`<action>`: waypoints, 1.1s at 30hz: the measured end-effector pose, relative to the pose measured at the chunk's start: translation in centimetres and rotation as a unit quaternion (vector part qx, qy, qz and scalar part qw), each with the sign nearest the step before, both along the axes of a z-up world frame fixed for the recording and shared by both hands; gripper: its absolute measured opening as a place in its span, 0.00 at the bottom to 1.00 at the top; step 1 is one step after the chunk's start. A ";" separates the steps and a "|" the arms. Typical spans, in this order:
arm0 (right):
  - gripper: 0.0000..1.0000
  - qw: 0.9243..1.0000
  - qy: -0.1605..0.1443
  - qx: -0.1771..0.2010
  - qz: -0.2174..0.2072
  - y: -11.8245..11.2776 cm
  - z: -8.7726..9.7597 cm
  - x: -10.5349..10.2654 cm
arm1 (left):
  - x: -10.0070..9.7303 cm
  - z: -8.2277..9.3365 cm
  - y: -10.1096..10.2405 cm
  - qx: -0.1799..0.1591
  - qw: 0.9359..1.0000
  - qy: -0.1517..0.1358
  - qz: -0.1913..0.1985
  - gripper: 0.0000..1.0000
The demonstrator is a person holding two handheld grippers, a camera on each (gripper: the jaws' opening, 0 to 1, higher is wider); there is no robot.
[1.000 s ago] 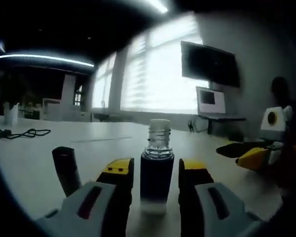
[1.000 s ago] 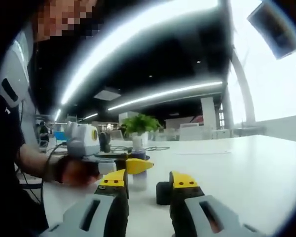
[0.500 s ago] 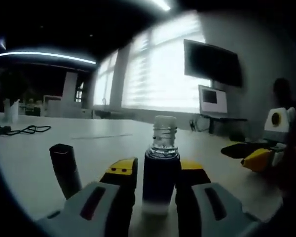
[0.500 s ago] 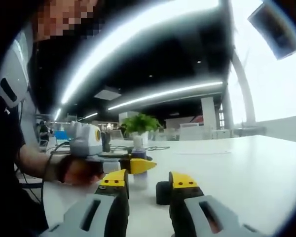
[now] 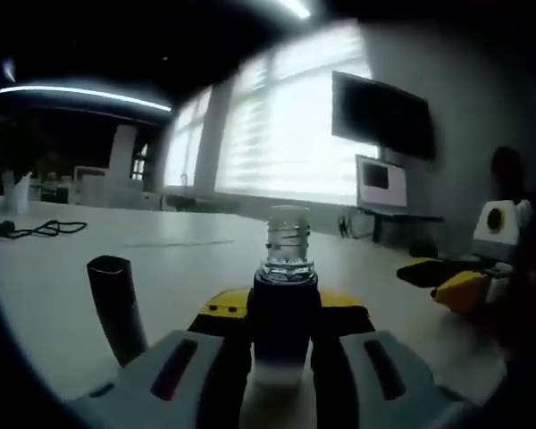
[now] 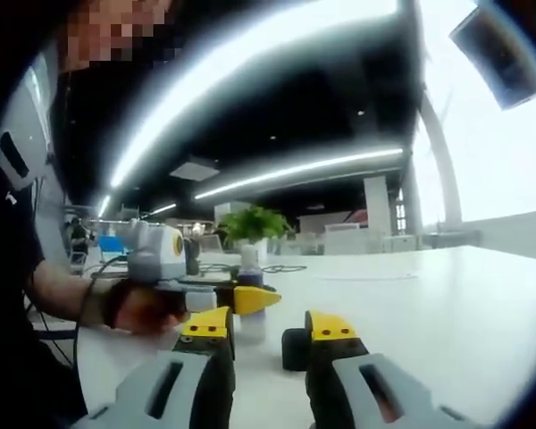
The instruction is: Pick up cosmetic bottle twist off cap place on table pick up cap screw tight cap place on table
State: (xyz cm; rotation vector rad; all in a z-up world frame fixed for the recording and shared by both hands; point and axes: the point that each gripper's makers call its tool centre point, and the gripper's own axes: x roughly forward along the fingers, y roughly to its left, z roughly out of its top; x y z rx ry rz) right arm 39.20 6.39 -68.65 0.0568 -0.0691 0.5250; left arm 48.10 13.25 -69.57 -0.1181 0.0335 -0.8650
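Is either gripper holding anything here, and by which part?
The left gripper holds the uncapped cosmetic bottle, jaws closed on its dark body below the threaded neck. The right gripper is open, with the black cap between its jaws, ungripped.

Right gripper rests low over a white table, jaws apart, a black cap just inside its right jaw. Beyond its left jaw, the left gripper apparently clasps a bottle.
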 end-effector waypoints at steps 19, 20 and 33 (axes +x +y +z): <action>0.22 1.000 -0.001 0.005 -0.006 -0.1 0.2 0.0 | -6.7 2.9 2.5 -0.013 0.991 -0.074 -0.112 0.15; 0.22 1.000 -0.003 0.006 -0.006 0.0 0.3 0.0 | -7.5 3.1 2.8 -0.014 0.988 -0.084 -0.127 0.15; 0.24 1.000 0.001 0.007 -0.010 0.0 0.2 0.2 | -12.4 2.1 5.0 -0.001 0.980 -0.087 -0.177 0.15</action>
